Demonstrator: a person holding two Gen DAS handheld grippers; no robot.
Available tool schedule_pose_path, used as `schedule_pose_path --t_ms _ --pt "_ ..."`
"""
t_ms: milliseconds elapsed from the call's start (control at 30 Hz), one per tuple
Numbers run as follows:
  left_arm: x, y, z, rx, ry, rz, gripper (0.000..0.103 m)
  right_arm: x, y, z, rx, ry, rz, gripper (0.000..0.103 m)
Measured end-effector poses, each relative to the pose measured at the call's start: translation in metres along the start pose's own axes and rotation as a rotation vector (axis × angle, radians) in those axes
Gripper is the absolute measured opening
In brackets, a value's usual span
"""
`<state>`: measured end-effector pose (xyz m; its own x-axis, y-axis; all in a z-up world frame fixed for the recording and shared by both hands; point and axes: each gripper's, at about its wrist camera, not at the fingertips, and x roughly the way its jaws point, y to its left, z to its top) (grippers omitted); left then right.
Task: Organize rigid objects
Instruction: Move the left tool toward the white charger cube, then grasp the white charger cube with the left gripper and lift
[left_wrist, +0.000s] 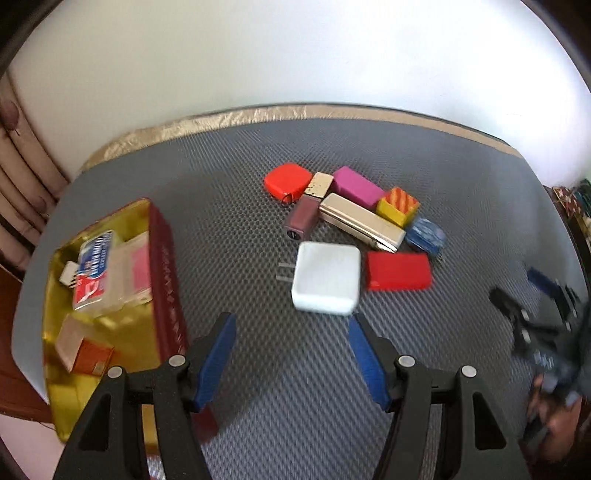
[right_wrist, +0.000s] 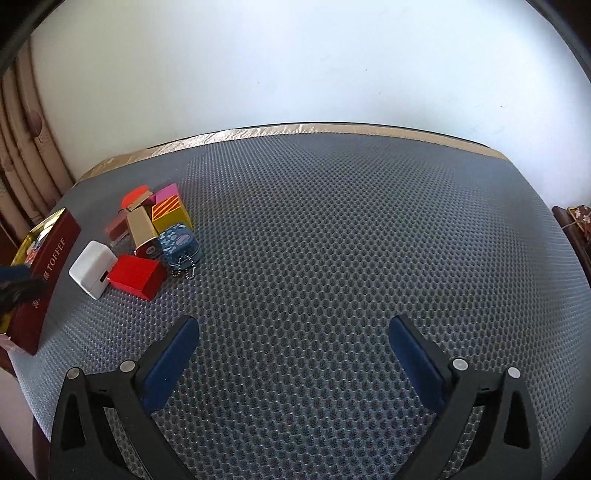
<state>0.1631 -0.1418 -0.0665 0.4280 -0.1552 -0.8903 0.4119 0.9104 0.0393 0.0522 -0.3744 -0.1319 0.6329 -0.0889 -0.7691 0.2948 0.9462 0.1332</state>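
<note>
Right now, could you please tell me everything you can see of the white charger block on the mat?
The white charger block is a rounded square plug adapter that looks like glossy plastic. It lies flat on the grey mesh mat, two metal prongs pointing toward the toffee tin. The right wrist view shows a port slot on its opposite side, facing the red box, which sits close beside it; contact is unclear. The open left hand-held gripper hovers just short of it, not touching.
</note>
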Motion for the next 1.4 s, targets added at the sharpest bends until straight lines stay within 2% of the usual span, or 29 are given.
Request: schedule_pose_path --t_ms 67,200,400,667,733,833,900,1067,1200,1233,1267,1400 --pt "0.015 0.003 0.011 -0.01 0.04 -0.029 0.065 0.0 0.001 0.0 -0.003 0.002 0.011 0.102" --pt "0.027 0.005 0.024 -0.003 0.061 -0.081 0.065 0.0 0.001 0.0 -0.005 0.003 0.034 0.102" --pt "0.04 -0.005 0.035 0.069 0.076 -0.114 0.065 0.002 0.002 0.0 -0.01 0.01 0.054 0.102" --pt "0.05 -0.011 0.048 0.135 0.062 -0.089 0.074 0.005 0.001 0.0 -0.012 0.016 0.068 0.102" --pt "0.054 -0.012 0.046 0.142 0.074 -0.108 0.076 0.005 0.001 0.0 -0.013 0.016 0.068 0.102" --pt "0.074 -0.016 0.042 0.181 0.159 -0.076 0.077 0.006 0.002 0.0 -0.014 0.02 0.07 0.102" --pt "0.077 -0.018 0.038 0.199 0.146 -0.071 0.077 0.007 0.002 0.0 -0.015 0.021 0.07 0.102" --pt "0.075 -0.005 0.043 0.11 0.101 -0.104 0.076 0.007 0.004 0.0 -0.014 0.023 0.069 0.102" --pt "0.081 -0.002 0.048 0.101 0.106 -0.107 0.076 0.009 0.006 0.001 -0.015 0.026 0.069 0.102" --pt "0.083 -0.001 0.049 0.099 0.1 -0.107 0.072 0.009 0.006 0.001 -0.015 0.026 0.069 0.102" --pt "0.084 -0.001 0.048 0.095 0.101 -0.101 0.067 0.009 0.006 0.001 -0.015 0.026 0.069 0.102" --pt "0.079 0.0 0.04 0.046 0.067 -0.045 0.067 0.009 0.006 0.001 -0.015 0.028 0.068 0.102"
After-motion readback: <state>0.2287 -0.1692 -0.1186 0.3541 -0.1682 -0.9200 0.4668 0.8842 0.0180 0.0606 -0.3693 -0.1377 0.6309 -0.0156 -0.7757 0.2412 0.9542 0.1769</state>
